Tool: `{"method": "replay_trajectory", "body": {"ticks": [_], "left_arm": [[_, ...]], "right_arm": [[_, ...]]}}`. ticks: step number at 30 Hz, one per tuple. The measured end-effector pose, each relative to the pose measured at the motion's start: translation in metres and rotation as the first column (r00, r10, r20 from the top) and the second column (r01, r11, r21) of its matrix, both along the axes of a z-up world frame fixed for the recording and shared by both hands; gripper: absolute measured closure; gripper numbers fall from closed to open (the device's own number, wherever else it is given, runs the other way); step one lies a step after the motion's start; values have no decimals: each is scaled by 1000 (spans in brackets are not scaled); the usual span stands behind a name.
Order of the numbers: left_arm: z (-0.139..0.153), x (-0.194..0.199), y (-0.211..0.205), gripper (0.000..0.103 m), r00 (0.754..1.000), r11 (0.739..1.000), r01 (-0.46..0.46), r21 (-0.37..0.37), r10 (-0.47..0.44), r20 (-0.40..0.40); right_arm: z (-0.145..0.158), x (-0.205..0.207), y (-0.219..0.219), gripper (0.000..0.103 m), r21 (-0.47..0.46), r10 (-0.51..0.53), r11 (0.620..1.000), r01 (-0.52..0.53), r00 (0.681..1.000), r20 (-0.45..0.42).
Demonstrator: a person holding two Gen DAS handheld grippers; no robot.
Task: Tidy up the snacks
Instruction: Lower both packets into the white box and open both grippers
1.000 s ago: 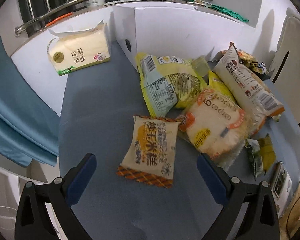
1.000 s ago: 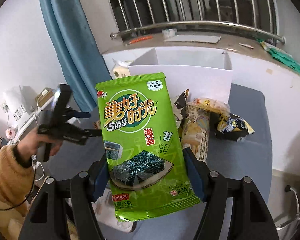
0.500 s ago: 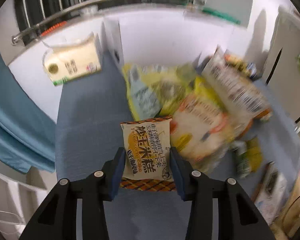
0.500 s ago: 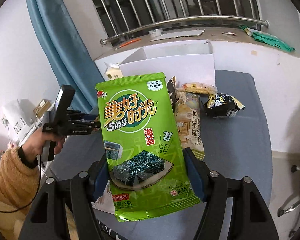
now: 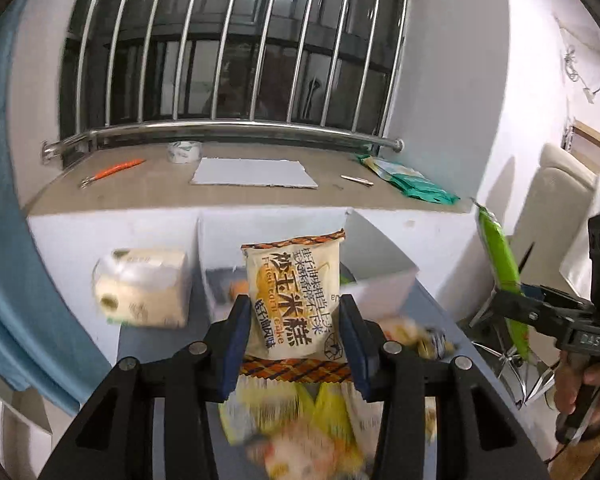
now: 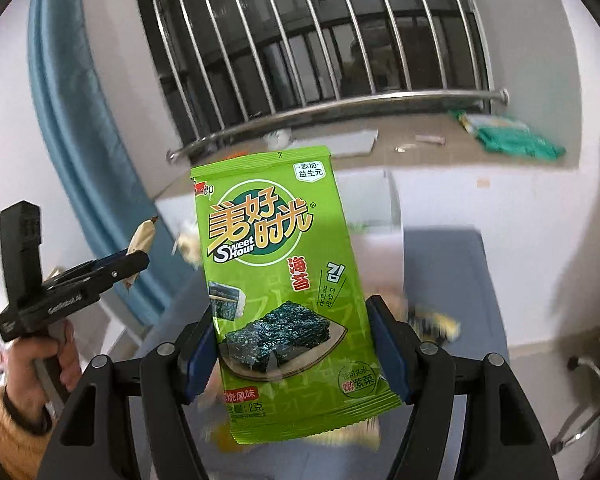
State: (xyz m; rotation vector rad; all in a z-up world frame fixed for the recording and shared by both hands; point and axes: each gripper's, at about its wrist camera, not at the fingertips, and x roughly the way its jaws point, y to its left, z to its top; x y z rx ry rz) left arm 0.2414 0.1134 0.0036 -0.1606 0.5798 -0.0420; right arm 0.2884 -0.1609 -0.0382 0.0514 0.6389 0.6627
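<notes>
Holding snacks aloft: left gripper (image 5: 296, 354) clamps a corn cake (image 5: 294, 300); right gripper (image 6: 294, 354) clamps a seaweed pack (image 6: 284, 280); the box (image 5: 384, 276) awaits both; more snacks (image 5: 308, 432) lie unsorted below.

Two grippers: left gripper (image 5: 294, 336), right gripper (image 6: 296, 350). One corn cake packet (image 5: 294, 300). One green seaweed packet (image 6: 288, 280). One white box (image 5: 380, 276). One tissue pack (image 5: 142, 288). One tape roll (image 5: 184, 151). Loose snack pile (image 5: 300, 420) blurred, uncountable.

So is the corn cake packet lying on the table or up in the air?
Up in the air. The left gripper is shut on the corn cake packet, holding it upright above the blurred snacks below.
</notes>
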Motion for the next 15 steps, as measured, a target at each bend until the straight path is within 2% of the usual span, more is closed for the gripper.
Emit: {"method": "replay_trajectory", "body": {"ticks": [6, 9, 10, 11, 12, 13, 14, 15], "left_arm": [[1, 87, 12, 55, 995, 998, -46, 40, 50, -89], [-7, 117, 20, 52, 990, 996, -63, 57, 70, -120], [-9, 130, 20, 46, 989, 995, -56, 85, 67, -129], [-10, 137, 19, 29, 988, 992, -59, 109, 73, -134], [-11, 140, 18, 16, 987, 991, -62, 121, 80, -141], [-12, 144, 17, 0, 984, 989, -68, 135, 89, -155], [-13, 147, 17, 0, 981, 988, -76, 137, 99, -166], [-14, 148, 18, 0, 980, 988, -82, 131, 104, -170]], "right_arm": [[12, 105, 45, 29, -114, -40, 993, 33, 998, -56], [9, 141, 56, 29, -129, -61, 990, 48, 994, -96], [8, 152, 59, 29, -128, -65, 990, 52, 992, -105], [8, 161, 62, 29, -131, -71, 990, 56, 991, -112], [8, 169, 64, 27, -132, -73, 990, 57, 991, -115], [8, 177, 66, 21, -129, -71, 990, 56, 990, -119], [8, 181, 68, 14, -126, -68, 991, 52, 990, -124], [7, 186, 69, 0, -123, -70, 991, 54, 989, -133]]}}
